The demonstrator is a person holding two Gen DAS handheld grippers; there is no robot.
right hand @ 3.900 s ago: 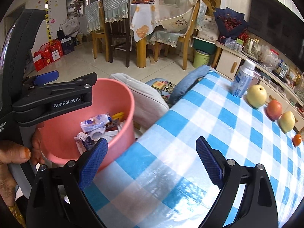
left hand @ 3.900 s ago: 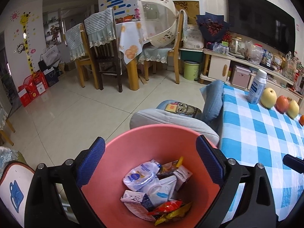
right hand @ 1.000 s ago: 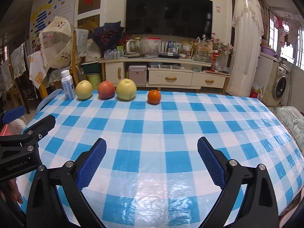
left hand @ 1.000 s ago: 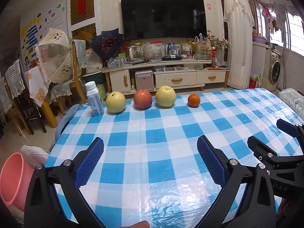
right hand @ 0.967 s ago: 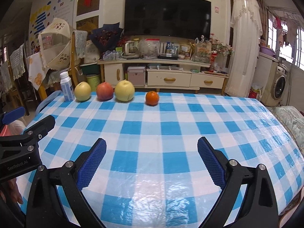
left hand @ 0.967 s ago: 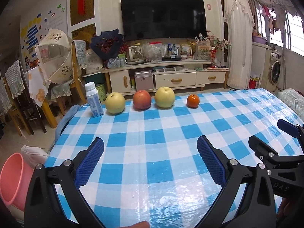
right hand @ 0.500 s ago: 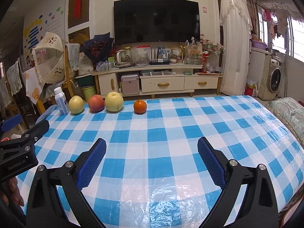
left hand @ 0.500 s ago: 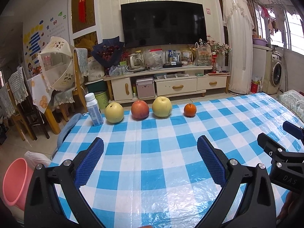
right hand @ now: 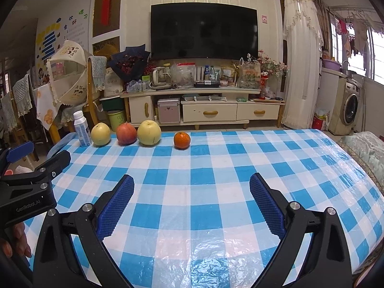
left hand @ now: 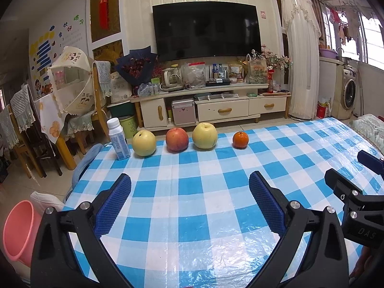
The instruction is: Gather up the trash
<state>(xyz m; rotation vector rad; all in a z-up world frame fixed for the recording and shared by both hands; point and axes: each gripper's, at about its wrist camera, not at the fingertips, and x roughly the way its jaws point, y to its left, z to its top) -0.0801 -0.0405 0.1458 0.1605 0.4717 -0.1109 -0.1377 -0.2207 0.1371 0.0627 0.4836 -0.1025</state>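
My left gripper (left hand: pixel 189 204) hangs open over the blue-and-white checked tablecloth (left hand: pixel 196 206), nothing between its blue pads. My right gripper (right hand: pixel 192 206) is open too, above the same tablecloth (right hand: pixel 216 192), and empty. The pink trash bin (left hand: pixel 18 230) stands off the table's left edge, low in the left wrist view; its inside is hidden from here. No loose wrappers show on the cloth. The right gripper's body (left hand: pixel 357 216) appears at the right of the left wrist view, and the left gripper's body (right hand: pixel 28 192) at the left of the right wrist view.
Along the table's far edge stand a white bottle (left hand: pixel 118 139), a yellow pear (left hand: pixel 144 143), a red apple (left hand: pixel 177 139), another yellow pear (left hand: pixel 204 136) and a small orange (left hand: pixel 240 140). A TV cabinet (right hand: pixel 192 110), dining chairs (left hand: pixel 21 134) and a washing machine (right hand: pixel 350 108) lie beyond.
Both grippers have swung from the pink bin at the table's left end to face across the table, then lifted and drawn back slightly. Both stay open.
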